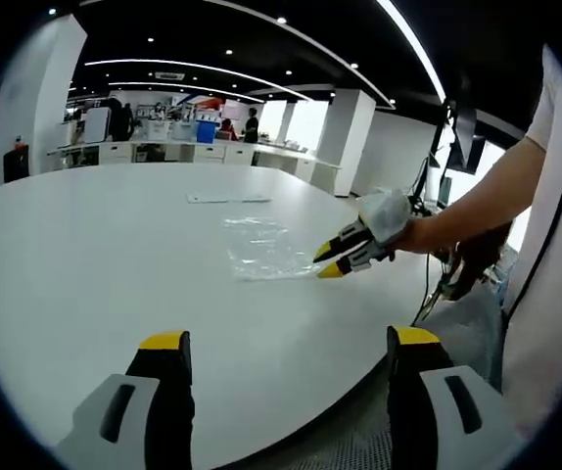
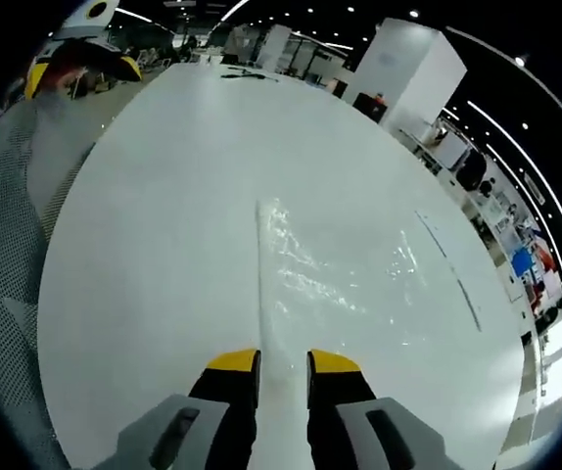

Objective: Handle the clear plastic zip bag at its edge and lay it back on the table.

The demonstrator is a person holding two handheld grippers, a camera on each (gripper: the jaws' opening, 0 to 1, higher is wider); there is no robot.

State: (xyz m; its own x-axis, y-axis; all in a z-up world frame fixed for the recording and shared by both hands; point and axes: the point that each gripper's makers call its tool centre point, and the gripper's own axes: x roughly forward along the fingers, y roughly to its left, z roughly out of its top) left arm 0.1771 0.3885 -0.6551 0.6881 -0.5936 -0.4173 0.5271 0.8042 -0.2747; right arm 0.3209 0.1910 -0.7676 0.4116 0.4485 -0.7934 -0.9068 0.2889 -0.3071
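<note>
Clear zip bag (image 2: 330, 274) lies flat just ahead of right gripper (image 2: 283, 364)

Bright, even illumination from ceiling strip lights (image 1: 261, 73) and spotlights. White table (image 1: 95, 255) shows soft glare. Strong fisheye curvature toward frame edges; focus sharp.

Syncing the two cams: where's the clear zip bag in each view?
Left gripper view: clear zip bag flat on the white table, right of centre, at the right gripper tips.
Right gripper view: bag centre, edge running between the jaws.
Shared landmark: the white table.
</note>
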